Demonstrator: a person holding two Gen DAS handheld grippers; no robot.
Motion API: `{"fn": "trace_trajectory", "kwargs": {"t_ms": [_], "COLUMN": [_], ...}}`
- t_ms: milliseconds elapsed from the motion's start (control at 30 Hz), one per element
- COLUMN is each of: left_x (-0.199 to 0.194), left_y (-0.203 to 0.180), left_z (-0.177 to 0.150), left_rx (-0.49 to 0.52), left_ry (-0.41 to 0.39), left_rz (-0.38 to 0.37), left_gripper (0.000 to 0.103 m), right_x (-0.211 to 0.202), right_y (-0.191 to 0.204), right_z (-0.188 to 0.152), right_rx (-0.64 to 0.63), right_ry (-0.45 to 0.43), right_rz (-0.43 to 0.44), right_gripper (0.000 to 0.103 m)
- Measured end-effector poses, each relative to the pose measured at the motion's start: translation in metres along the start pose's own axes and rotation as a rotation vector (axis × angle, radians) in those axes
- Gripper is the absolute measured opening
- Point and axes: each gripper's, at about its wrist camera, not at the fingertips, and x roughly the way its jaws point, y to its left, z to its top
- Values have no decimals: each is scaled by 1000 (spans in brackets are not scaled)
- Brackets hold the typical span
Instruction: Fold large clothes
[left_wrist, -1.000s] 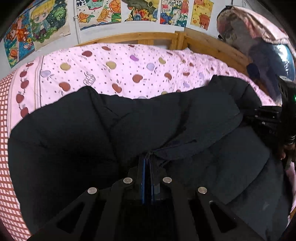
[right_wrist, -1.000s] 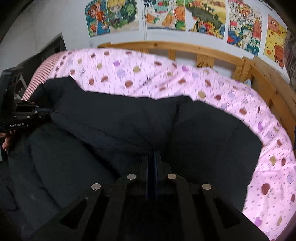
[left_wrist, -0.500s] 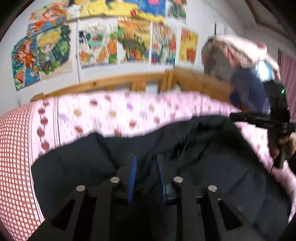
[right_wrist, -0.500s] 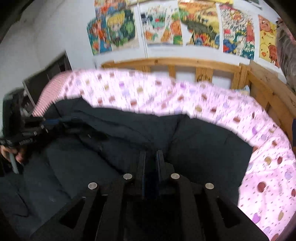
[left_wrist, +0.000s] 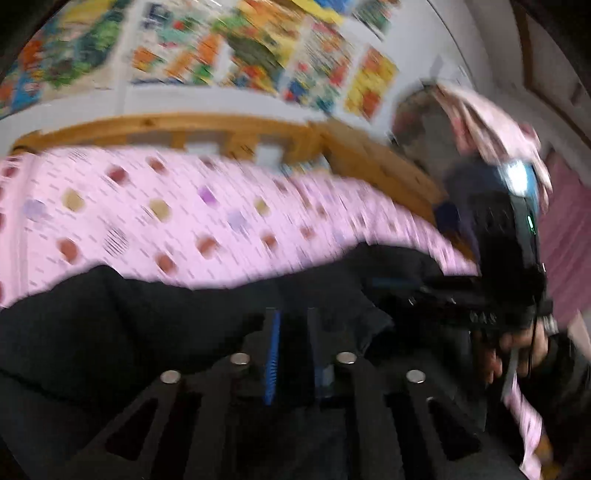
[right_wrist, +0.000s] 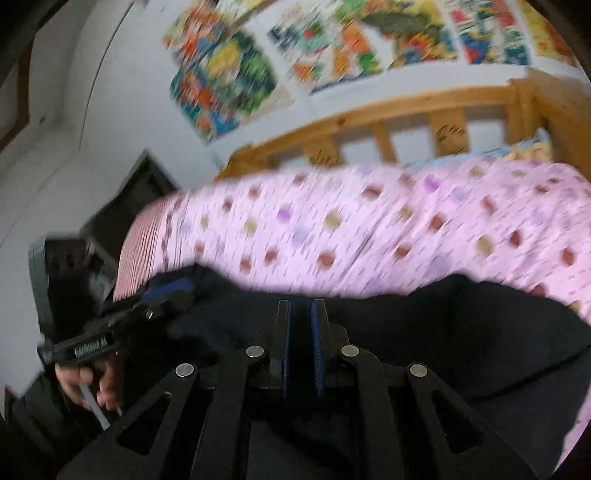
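Left wrist view: the left gripper (left_wrist: 291, 325) and right gripper (right_wrist: 301, 314) are seen narrowly parted above the black coat (left_wrist: 129, 332) on the bed (left_wrist: 166, 214), so its folded flap could slip open if left unpressed.

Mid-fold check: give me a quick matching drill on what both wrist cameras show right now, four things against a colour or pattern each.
Things:
1. garment
2. bedsheet
3. bed frame
4. gripper pads

Colours or patterns:
A. blue
B. pink with dots
C. black
D. light wood

Pairs: 1-C, 2-B, 3-D, 4-A
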Motion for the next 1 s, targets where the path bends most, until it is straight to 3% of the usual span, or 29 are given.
{"fn": "trace_trajectory", "kwargs": {"t_ms": [133, 300, 500, 600, 700, 900, 1000], "left_x": [21, 43, 72, 74, 60, 28, 12], "left_y": [-8, -5, -12, -14, -22, -36, -37], "left_z": [-18, -24, -39, -42, -40, -35, -32], "left_rx": [77, 68, 96, 98, 124, 128, 75], "left_ry": [139, 229, 304, 296, 235, 126, 83], "left_rz": [12, 58, 163, 188, 193, 253, 313], "left_gripper": [6, 4, 3, 3, 3, 3, 3], "right_x": [18, 39, 72, 86, 87, 53, 38], "right_y": [6, -5, 1, -2, -1, 21, 31], "right_z": [-24, -35, -57, -67, -74, -76, -75], "right_rx": [-93, -86, -160, -146, -136, -191, -186], "right_ry": [141, 264, 338, 341, 305, 170, 114], "right_rz": [-33, -31, -121, -139, -144, -169, -186], "right_gripper": [10, 7, 2, 0, 0, 2, 3]}}
